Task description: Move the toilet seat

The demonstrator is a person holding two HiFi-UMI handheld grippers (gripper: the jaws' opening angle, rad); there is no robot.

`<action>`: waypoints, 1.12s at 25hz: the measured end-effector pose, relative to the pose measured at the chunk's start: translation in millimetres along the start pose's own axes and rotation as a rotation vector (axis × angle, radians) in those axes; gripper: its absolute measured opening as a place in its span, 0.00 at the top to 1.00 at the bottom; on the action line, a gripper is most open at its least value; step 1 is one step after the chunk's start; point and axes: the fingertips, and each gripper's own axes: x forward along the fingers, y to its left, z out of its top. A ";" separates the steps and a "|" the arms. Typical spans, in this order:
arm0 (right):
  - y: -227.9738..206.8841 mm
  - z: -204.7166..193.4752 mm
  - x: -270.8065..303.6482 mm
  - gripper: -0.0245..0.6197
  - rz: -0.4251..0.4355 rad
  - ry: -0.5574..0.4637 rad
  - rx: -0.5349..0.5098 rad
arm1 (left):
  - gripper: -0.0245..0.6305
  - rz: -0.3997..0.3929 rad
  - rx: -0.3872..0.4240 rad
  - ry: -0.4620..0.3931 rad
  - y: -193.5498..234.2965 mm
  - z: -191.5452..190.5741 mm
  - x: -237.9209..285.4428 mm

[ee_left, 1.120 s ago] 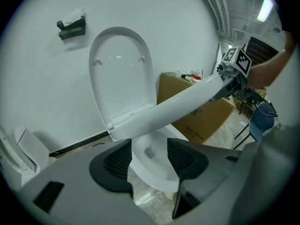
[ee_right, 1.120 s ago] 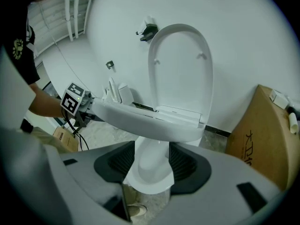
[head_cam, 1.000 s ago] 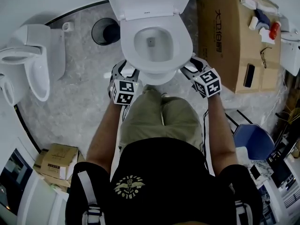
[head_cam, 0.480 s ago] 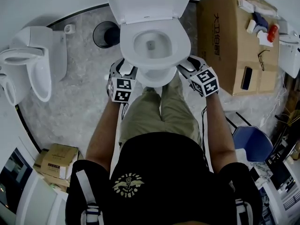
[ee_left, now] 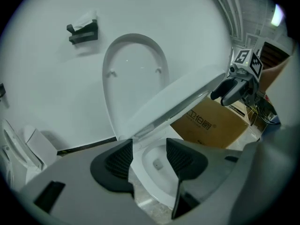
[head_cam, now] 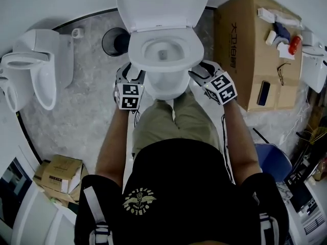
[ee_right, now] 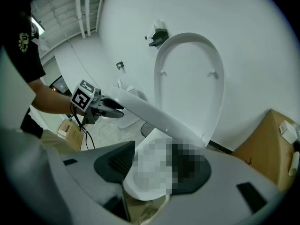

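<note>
The white toilet seat is tilted up off the bowl, its front edge raised. The lid stands upright against the wall. My left gripper is at the seat's left side and my right gripper at its right side, both beneath its rim. In the left gripper view the seat slants above my open jaws, and the right gripper touches its far edge. In the right gripper view the seat crosses above my jaws, which stand apart; the left gripper touches its far end.
A second white toilet stands at the left, a black bin beside the bowl. A large cardboard box with small items on top is at the right. A small box lies on the floor at lower left.
The seat lay flat on the bowl a second ago. Its front has since risen, and both grippers have moved up and forward along its sides.
</note>
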 end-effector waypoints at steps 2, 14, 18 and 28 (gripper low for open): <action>-6.4 8.0 0.3 0.59 0.005 -0.002 -0.010 | 0.60 0.014 -0.004 -0.009 4.8 8.1 2.3; -35.8 50.8 2.1 0.59 0.045 -0.033 -0.041 | 0.61 0.086 -0.025 -0.025 30.9 49.3 15.6; -46.0 64.5 2.8 0.59 0.058 -0.037 -0.061 | 0.61 0.109 -0.042 -0.029 39.2 62.4 21.1; -61.4 82.7 4.0 0.60 0.094 -0.053 -0.094 | 0.61 0.158 -0.088 -0.026 50.4 79.4 29.4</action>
